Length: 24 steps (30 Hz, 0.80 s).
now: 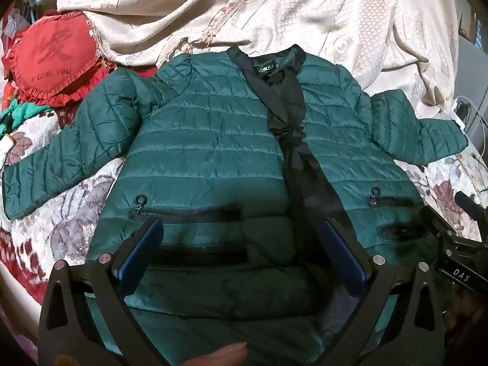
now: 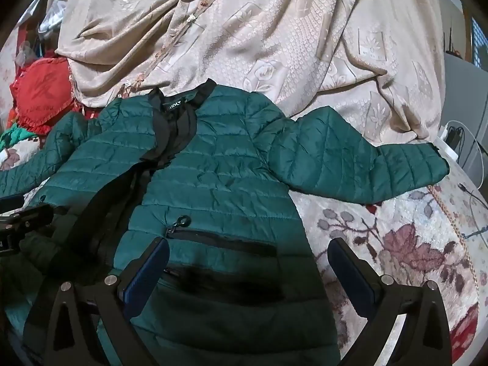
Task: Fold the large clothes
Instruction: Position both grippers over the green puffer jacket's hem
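A dark green quilted puffer jacket (image 1: 213,152) lies face up and unzipped on a floral bedspread, both sleeves spread out to the sides, black collar at the far end. My left gripper (image 1: 241,235) is open, its blue-padded fingers hovering over the lower left front panel by the zip pockets. The jacket also shows in the right wrist view (image 2: 219,183). My right gripper (image 2: 248,254) is open over the lower right front panel, its right finger (image 2: 350,268) beyond the jacket's side edge. The right gripper's body (image 1: 457,244) shows at the left view's right edge.
A beige patterned blanket (image 1: 274,9) is heaped behind the collar. A red heart cushion (image 1: 55,61) lies at the far left. The floral bedspread (image 2: 396,244) extends to the right; cables and a power strip (image 2: 451,134) sit past the bed's right edge.
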Each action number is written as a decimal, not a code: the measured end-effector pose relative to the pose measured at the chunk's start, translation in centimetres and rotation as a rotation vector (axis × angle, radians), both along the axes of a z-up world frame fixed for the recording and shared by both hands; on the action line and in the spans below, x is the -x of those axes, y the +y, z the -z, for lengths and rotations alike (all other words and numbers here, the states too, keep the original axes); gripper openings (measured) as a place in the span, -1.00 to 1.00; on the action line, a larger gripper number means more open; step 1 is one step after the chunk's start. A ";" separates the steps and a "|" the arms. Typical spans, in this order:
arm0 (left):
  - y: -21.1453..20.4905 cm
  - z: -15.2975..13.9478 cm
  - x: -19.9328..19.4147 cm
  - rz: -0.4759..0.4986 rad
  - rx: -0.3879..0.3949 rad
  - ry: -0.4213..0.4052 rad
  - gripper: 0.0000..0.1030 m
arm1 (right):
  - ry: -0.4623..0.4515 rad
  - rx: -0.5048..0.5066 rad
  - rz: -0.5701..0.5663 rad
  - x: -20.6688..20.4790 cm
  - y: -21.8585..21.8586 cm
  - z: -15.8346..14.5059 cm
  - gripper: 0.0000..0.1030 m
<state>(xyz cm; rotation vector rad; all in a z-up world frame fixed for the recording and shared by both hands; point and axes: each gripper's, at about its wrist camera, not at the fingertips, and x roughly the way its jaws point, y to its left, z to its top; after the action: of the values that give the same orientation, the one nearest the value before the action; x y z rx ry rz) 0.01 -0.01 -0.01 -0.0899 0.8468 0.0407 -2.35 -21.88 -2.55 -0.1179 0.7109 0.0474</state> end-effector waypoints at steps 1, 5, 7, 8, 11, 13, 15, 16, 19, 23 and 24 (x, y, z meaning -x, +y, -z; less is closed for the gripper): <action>0.0 0.0 0.0 0.001 0.001 -0.002 0.99 | 0.001 0.000 0.000 0.0 0.0 0.0 1.00; 0.0 0.0 -0.2 0.006 -0.003 -0.003 0.99 | 0.004 0.002 0.002 -0.1 0.0 0.0 1.00; 0.1 0.1 -0.2 0.003 -0.002 -0.005 0.99 | 0.005 0.002 0.002 -0.1 0.0 0.0 1.00; -0.1 0.0 -0.2 0.002 -0.003 -0.005 0.99 | 0.005 0.004 0.001 -0.1 0.0 0.0 1.00; -0.3 0.0 -0.2 0.002 -0.002 -0.007 0.99 | 0.006 0.002 0.002 -0.1 0.0 0.0 1.00; -0.2 0.0 -0.1 0.004 -0.006 -0.009 0.99 | 0.005 0.003 0.002 -0.1 0.0 0.0 1.00; -0.2 0.0 -0.2 0.004 -0.003 -0.009 0.99 | 0.005 0.001 0.002 -0.1 0.0 0.0 1.00; -0.2 0.0 -0.2 0.004 0.001 -0.008 0.99 | 0.006 0.001 0.003 -0.2 0.0 0.0 1.00; -0.4 -0.1 -0.1 0.004 -0.007 -0.004 0.99 | 0.004 0.003 0.003 -0.1 0.0 0.1 1.00; -0.4 0.0 -0.1 0.003 -0.007 -0.003 0.99 | 0.005 0.001 0.003 -0.1 0.0 0.0 1.00; -0.4 0.0 -0.1 0.004 -0.006 -0.003 0.99 | 0.004 0.002 0.002 -0.1 0.1 0.0 1.00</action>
<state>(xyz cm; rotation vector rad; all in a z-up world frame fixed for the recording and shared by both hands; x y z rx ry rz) 0.15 -0.39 -0.02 -0.0824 0.8438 0.0397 -2.23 -21.83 -2.57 -0.1189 0.7154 0.0450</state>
